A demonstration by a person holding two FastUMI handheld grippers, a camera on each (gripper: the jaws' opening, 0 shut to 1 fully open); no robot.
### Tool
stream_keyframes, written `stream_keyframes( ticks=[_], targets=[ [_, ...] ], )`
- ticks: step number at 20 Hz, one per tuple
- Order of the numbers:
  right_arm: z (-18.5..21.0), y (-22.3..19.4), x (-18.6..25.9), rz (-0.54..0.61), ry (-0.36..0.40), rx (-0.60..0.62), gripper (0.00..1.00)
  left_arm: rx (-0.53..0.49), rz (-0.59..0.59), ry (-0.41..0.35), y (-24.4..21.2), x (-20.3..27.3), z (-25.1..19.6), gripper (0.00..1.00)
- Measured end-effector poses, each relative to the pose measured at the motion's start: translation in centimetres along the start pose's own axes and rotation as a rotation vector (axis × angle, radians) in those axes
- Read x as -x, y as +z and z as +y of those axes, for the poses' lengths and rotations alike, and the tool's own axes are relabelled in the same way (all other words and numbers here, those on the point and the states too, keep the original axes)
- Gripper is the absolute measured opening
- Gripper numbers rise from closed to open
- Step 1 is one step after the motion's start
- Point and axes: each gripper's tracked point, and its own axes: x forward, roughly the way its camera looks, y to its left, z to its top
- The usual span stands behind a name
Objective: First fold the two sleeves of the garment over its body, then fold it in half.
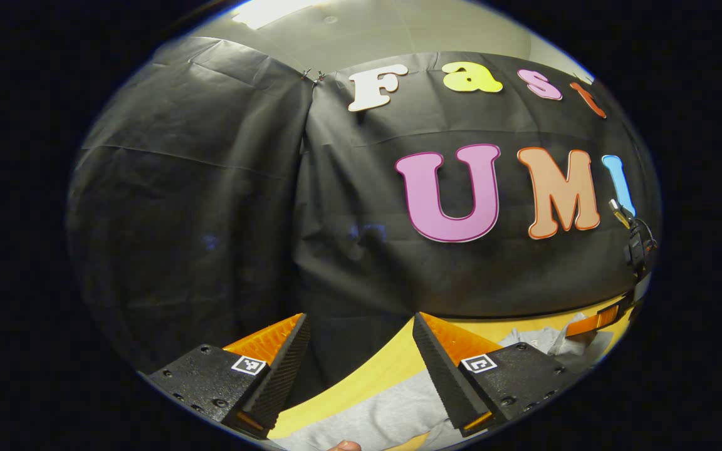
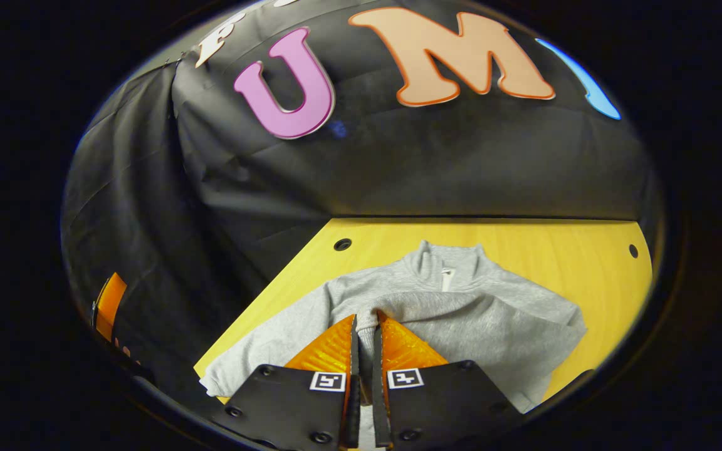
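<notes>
A grey sweater lies flat on a yellow table, collar toward the booth's black cloth wall, one sleeve folded across its body. The right gripper pinches that sleeve's cuff between both fingers. The left gripper is raised above the table's near edge, its jaws wide apart and holding nothing.
</notes>
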Motion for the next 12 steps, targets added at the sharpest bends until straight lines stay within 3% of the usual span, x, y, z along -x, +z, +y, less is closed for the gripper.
stream_keyframes(
  ticks=[7,10,11,12],
  targets=[
    [3.4,-5.6,-7.7,0.160,-0.017,0.004,0.12,-0.038,0.060,0.030,-3.5,-1.2,4.8,0.97],
    [3.4,-7.1,-9.0,0.218,-0.025,-0.032,0.15,-0.051,0.099,0.030,-5.3,-1.2,5.5,0.97],
    [3.6,-7.0,-8.7,0.229,-0.026,-0.046,0.09,-0.054,0.112,0.031,-5.8,-1.3,5.6,0.97],
    [4.3,-6.7,-8.6,0.224,-0.010,-0.065,0.12,-0.052,0.124,0.027,-6.4,-1.2,5.6,1.00]
  ],
)
